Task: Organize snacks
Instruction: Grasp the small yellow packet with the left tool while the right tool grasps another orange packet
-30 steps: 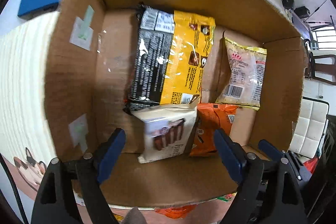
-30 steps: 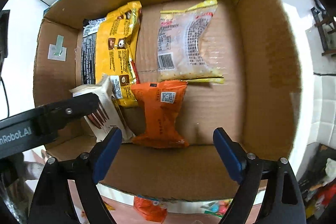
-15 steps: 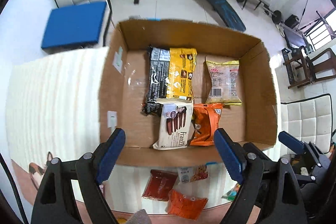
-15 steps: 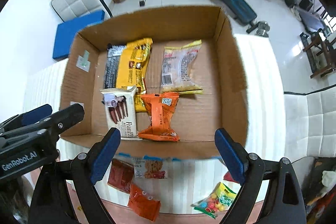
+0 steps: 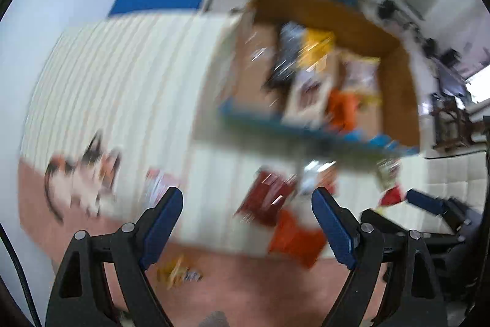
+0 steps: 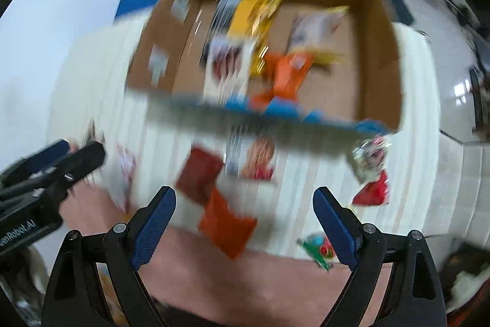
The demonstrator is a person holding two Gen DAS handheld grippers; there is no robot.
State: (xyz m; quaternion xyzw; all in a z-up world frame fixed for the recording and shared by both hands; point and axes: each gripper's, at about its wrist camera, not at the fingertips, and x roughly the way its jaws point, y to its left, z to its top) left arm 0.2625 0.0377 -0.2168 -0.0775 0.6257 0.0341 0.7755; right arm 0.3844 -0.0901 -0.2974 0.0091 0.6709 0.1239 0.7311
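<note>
Inside cardboard box (image 6: 379,29), on pale slatted tabletop (image 5: 122,75), several snack packets seen, blurred: yellow packet (image 6: 257,11), orange packet (image 6: 286,72), white packet (image 6: 226,63). Outside box, near its front wall, more packets scattered: dark red packet (image 6: 199,173), orange pouch (image 6: 225,227), red bag (image 6: 372,192). Left gripper (image 5: 247,227) held above table, jaws spread, nothing between. Right gripper (image 6: 243,227) likewise spread, empty. Both views motion-blurred.

left wrist: steeply down, above table (image 5: 122,88) | right wrist: likewise | shared: cardboard box (image 5: 395,75)
</note>
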